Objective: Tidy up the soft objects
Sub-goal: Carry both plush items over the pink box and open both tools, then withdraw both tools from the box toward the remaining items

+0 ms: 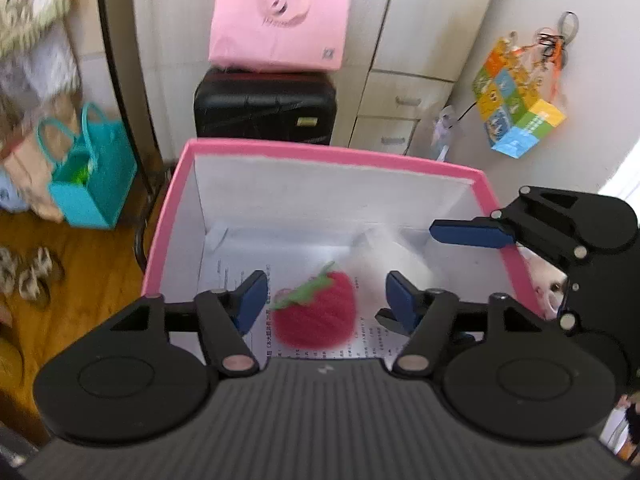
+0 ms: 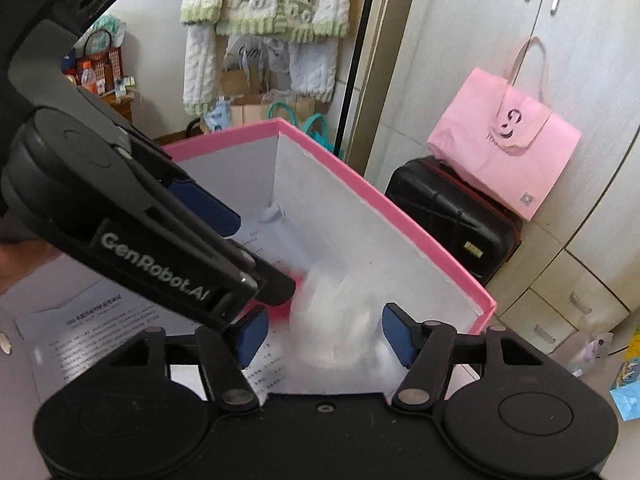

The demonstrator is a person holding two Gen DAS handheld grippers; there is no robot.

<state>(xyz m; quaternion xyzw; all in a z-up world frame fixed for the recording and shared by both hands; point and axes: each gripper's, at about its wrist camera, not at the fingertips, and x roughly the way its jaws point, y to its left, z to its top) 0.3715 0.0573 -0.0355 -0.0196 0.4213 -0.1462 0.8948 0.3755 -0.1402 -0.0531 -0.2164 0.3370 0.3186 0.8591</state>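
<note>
A pink-rimmed box with white inner walls and a printed sheet on its bottom fills both views. A red strawberry plush with a green top shows blurred inside the box, below my left gripper. The blue pads stand clear of it on both sides, so that gripper is open. A blurred white soft item sits between the spread fingers of my right gripper, over the box; the pads do not press on it. From the upper left, the left gripper's blue finger reaches into the box.
A black suitcase with a pink paper bag on top stands behind the box, against white cupboards and drawers. A teal bag sits on the wooden floor at left. A colourful bag hangs at right. Knitted clothes hang on the wall.
</note>
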